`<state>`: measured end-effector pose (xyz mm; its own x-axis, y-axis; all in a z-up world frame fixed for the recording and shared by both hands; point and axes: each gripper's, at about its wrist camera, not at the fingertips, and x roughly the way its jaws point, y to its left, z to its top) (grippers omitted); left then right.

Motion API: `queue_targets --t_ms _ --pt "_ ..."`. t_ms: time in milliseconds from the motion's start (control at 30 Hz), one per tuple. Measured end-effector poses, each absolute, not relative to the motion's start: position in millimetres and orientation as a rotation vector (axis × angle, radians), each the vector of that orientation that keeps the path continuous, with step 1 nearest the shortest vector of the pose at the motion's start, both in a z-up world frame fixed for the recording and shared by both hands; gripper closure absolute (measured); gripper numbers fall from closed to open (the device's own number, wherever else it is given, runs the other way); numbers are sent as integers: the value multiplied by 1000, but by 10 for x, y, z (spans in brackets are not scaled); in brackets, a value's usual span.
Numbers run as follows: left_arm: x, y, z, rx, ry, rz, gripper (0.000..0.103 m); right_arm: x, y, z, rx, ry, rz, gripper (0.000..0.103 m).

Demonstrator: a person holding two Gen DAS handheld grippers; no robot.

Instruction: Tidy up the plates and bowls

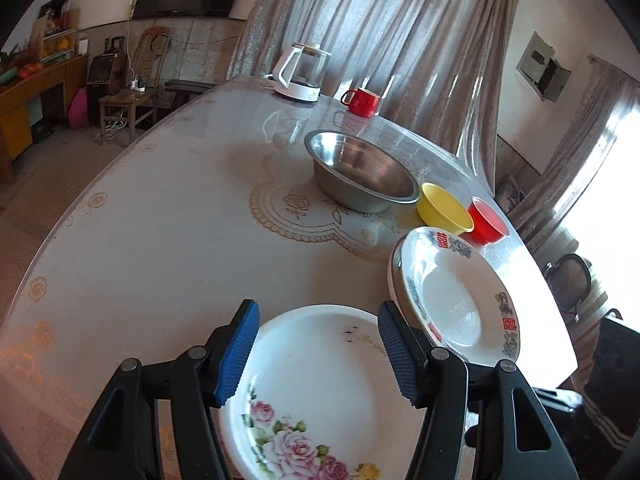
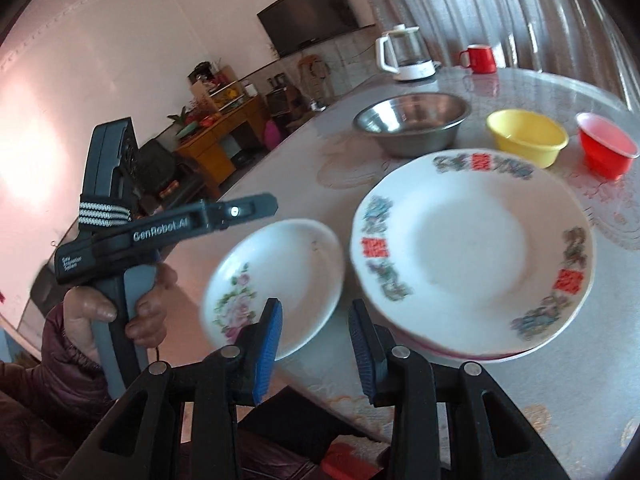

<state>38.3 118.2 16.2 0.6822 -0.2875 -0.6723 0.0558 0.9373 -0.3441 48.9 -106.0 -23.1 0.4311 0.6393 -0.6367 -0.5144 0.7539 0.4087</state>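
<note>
Your left fingers (image 1: 246,356) are standing apart with nothing pinched between them; the left gripper (image 1: 318,354) is hanging over the small flowered plate (image 1: 320,384), whose rim shows past both blue pads. Your right fingers (image 2: 270,354) are also spread and gripping nothing, with the right gripper (image 2: 316,354) hovering at the near edge of the table (image 2: 560,392), between the flowered plate and the stack of patterned plates (image 2: 472,264).

You are holding the left gripper's handle in your left hand (image 2: 120,312), seen from the right wrist camera. The flowered plate is sitting on the table just beside the patterned stack, which is two or more plates deep. Behind the stack, a steel bowl (image 1: 360,170), a yellow bowl (image 1: 444,210) and a red bowl (image 1: 488,220) are lined up in a row, the yellow one touching or nearly touching its neighbours. Farther back, a kettle (image 1: 298,74) and a red mug (image 1: 362,102) are standing near the curtain.
</note>
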Motion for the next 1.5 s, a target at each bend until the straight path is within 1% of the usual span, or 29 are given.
queue_targets --t_ms 67,200,300,467,700,800,867,1033,1500 --pt "333 1323 149 -317 791 -179 42 496 -949 -360 183 914 757 69" --pt "228 1548 62 -312 795 -156 51 497 -793 -542 181 966 747 68" --pt "138 1639 -47 -311 806 -165 55 514 -771 -592 188 976 732 68" --pt "6 1621 -215 -298 834 -215 59 513 -711 -629 171 978 721 68" --pt "9 1527 -340 -305 870 -256 72 556 -732 -685 198 971 711 69" --pt "10 1493 -382 -305 871 -261 74 588 -743 -700 216 975 720 69" --pt "5 1469 -376 -307 869 -274 77 620 -780 -721 253 980 731 69" --pt "-35 1411 -376 -270 842 -271 78 593 -730 -704 216 964 727 70" --pt "-109 1522 -346 -333 810 -304 79 578 -696 -661 182 957 696 71"
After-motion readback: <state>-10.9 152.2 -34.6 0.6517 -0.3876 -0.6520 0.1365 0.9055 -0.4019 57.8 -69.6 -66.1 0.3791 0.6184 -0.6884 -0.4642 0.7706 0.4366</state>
